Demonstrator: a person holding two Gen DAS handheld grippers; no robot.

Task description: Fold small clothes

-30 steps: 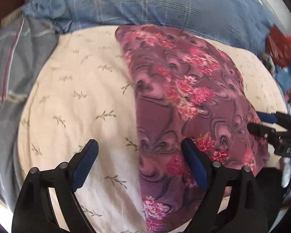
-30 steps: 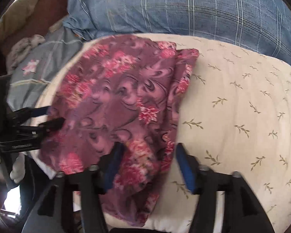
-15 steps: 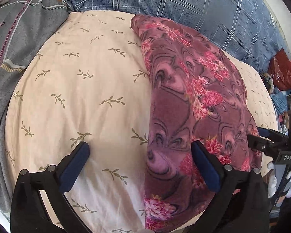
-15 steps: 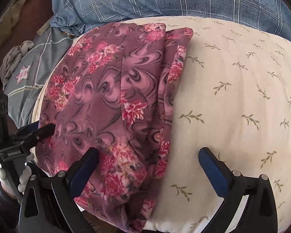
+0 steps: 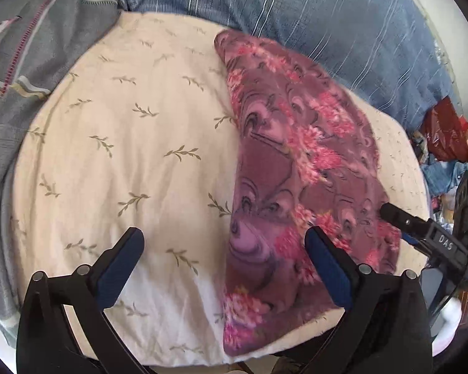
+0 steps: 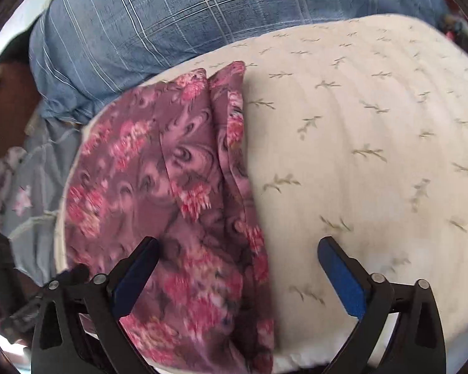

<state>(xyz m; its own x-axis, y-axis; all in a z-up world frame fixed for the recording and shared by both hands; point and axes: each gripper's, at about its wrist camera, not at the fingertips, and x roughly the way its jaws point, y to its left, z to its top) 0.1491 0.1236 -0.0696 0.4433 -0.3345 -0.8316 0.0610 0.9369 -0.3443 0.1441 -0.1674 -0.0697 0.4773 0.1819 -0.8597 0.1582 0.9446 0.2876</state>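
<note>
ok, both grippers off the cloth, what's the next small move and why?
Probably bring the left gripper down onto the near edge of the floral cloth for a crosswise fold. The cloth lies folded into a long strip on the cream pillow. Both grippers are empty; the right gripper is closing slightly, its fingers not pressing the cloth.

Two close fisheye views are angled steeply down past the fingers of each gripper. The cream leaf-print cushion [image 5: 134, 155] and the folded purple floral cloth [image 5: 296, 187] on it are shared, seen from the left and from the right [image 6: 171, 193], the blue plaid pillow [image 6: 171, 15] bordering the cushion's far edge.
</note>
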